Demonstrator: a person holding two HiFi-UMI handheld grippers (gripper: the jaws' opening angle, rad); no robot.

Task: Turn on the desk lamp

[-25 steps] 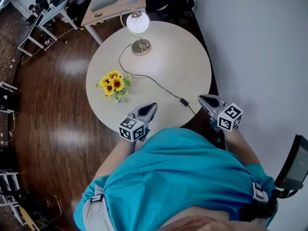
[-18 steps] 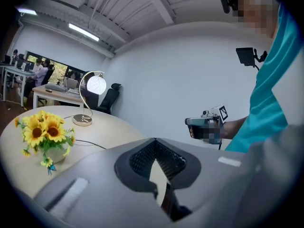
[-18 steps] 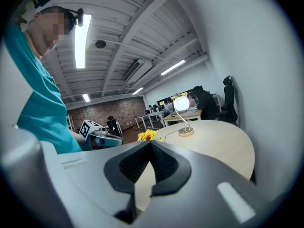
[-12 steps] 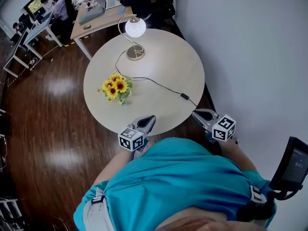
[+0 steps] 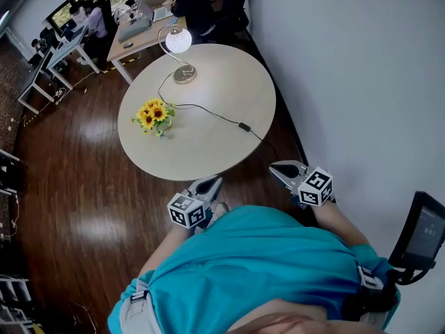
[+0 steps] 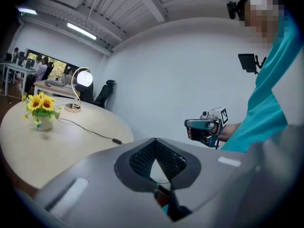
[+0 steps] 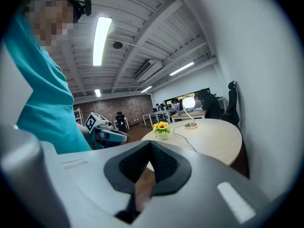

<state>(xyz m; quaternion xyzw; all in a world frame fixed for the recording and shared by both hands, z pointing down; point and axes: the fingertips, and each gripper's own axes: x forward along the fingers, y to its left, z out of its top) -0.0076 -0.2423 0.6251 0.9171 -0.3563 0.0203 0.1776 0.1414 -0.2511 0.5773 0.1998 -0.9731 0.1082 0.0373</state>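
Note:
The desk lamp (image 5: 179, 40) glows at the far side of the round table (image 5: 222, 96), its gold base (image 5: 184, 74) on the tabletop. A black cord with an inline switch (image 5: 245, 126) runs from it toward the near right edge. My left gripper (image 5: 214, 181) and right gripper (image 5: 274, 167) are both shut and empty, held over the floor just short of the table's near edge. In the left gripper view the lit lamp (image 6: 84, 78) is far left beyond my left gripper (image 6: 154, 139). The right gripper view shows the lamp (image 7: 189, 103) beyond my right gripper (image 7: 151, 144).
A small vase of sunflowers (image 5: 151, 115) stands on the table's left part. A white wall (image 5: 348, 68) runs close along the right. Desks with people and chairs (image 5: 139, 19) lie beyond the table. Dark wooden floor (image 5: 76, 179) surrounds it. A black screen on an arm (image 5: 421, 232) is at right.
The table has slid farther away in the head view. Both grippers, earlier at or over its near edge, are now off it over the floor. The lamp stays lit throughout.

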